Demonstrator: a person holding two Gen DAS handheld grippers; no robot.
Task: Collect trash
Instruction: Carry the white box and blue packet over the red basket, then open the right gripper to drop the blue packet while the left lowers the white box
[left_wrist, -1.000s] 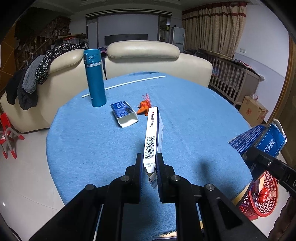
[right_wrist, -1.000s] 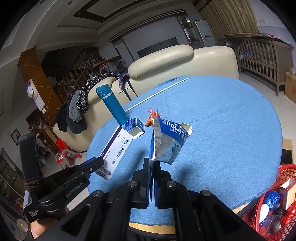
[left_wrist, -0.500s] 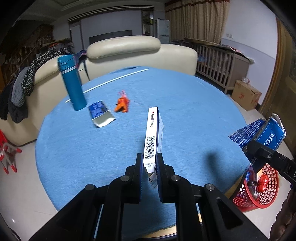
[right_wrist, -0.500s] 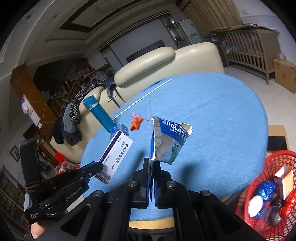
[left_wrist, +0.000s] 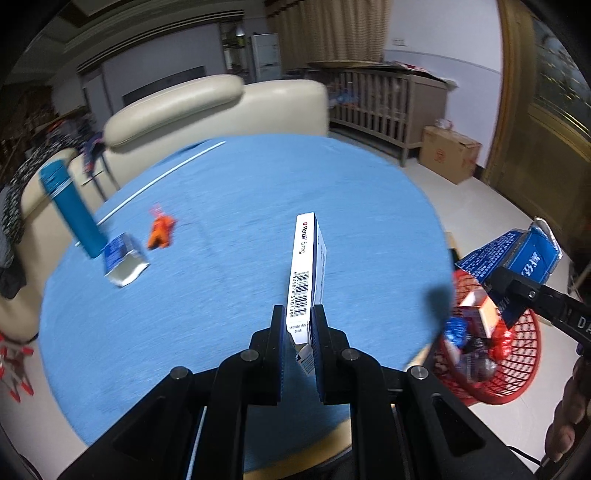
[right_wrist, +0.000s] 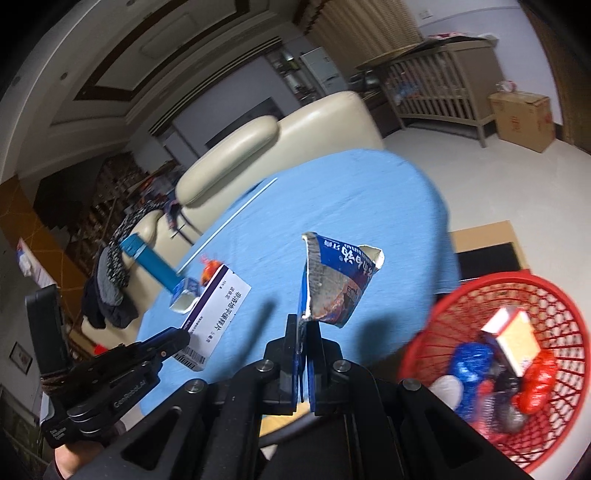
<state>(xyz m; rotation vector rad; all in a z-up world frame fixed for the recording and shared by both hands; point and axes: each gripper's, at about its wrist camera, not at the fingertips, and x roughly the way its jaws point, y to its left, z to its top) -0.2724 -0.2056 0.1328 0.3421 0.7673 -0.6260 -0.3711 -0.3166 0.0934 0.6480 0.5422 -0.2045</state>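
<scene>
left gripper (left_wrist: 299, 332) clamps white medicine box (left_wrist: 304, 273), "5mg" and barcode legible, above blue table (left_wrist: 240, 184). right gripper (right_wrist: 303, 354) pinches torn blue carton (right_wrist: 332, 280), chinese print, near red basket (right_wrist: 554, 295).

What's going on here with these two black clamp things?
A person is clearing trash off a blue table. The left gripper is clamped on a white medicine box; the right gripper pinches a torn blue packet. A red basket beside the table already holds trash. A small carton and an orange scrap remain.
</scene>
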